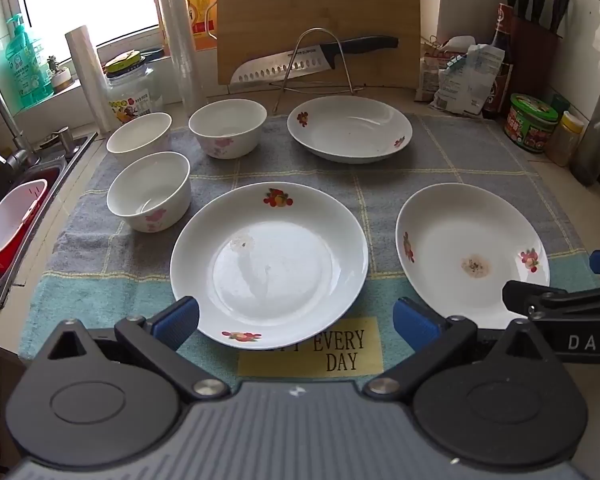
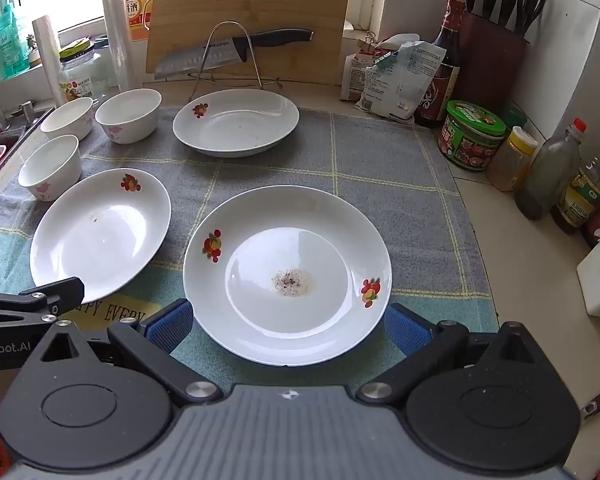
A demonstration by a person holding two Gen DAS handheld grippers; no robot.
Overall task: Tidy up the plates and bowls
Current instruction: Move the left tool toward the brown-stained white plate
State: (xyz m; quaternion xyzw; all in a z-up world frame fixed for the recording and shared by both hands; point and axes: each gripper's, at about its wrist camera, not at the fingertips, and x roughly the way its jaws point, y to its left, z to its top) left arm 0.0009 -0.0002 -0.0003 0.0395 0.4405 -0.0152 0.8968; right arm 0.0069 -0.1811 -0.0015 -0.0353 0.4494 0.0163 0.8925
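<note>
Both tools spread, empty | plates [image 1: 269, 266] [image 2: 287, 276] below | bowls [image 1: 149, 190] left | knife [image 1: 300, 60] behind

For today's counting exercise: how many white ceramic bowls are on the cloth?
3: the near white ceramic bowl, another behind it at the cloth's left edge, the third beside that. None appear hidden.

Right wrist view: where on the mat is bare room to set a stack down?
Bare mat lies right of the far plate, bordered by the green-lidded jar and the stained plate. Crowded at the left: three bowls and the near-left plate.
</note>
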